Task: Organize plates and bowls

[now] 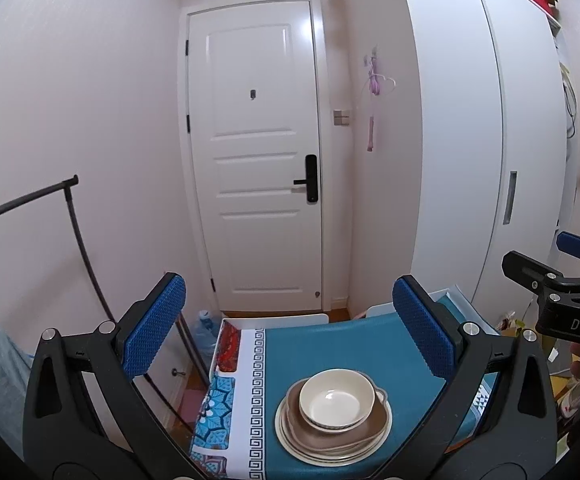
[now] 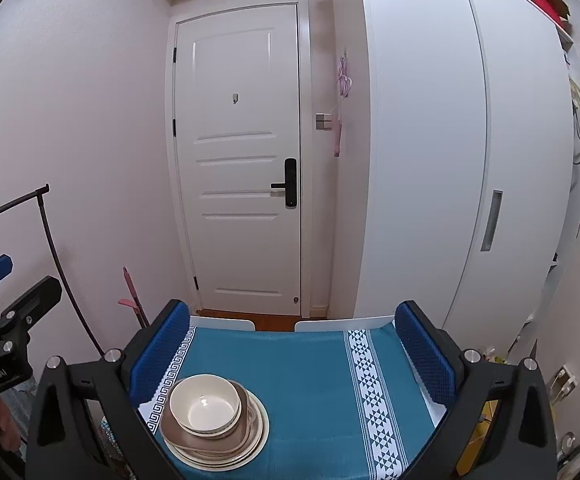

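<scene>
With the bowls [image 1: 336, 400] nested on the plates [image 1: 332, 440] near the tabletop's [image 2: 310, 368] front edge, both the left tongs [image 1: 290, 340] and right tongs [image 2: 294, 356] hang wide and empty above, so stacking looks finished.

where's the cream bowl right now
The cream bowl sits on top of the stacked plates on the teal tablecloth, low centre in the left wrist view and lower left in the right wrist view, with neither tool touching it.

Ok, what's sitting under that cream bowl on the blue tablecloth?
The cream bowl tops a stack: a brown dish, then cream plates. Only their rims show, so the exact count is hidden.
</scene>
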